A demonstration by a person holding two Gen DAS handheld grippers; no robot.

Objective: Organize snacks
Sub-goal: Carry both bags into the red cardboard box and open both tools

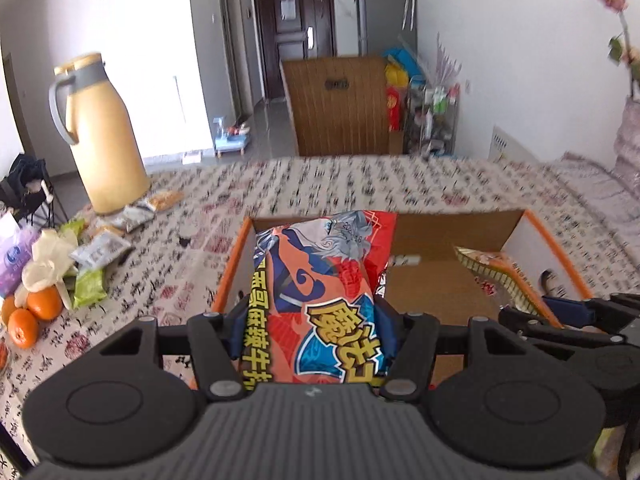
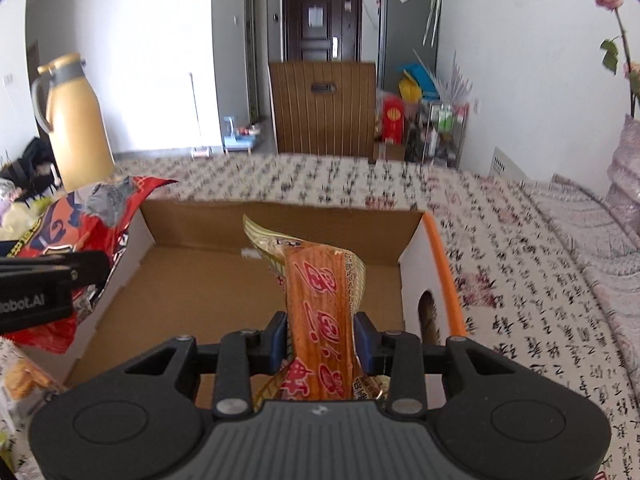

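Two tongs clamp Chinese-lettered snack packs; left tongs (image 2: 86, 270) marked "obot.AI".

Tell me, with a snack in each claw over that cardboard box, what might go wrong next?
Two risks. The right gripper pinches only the low end of the orange snack packet; its top already curls over, so it may flop or slip before it is placed. The left gripper holds the red snack bag close beside it over the same cardboard box, so the grippers or bags could bump.
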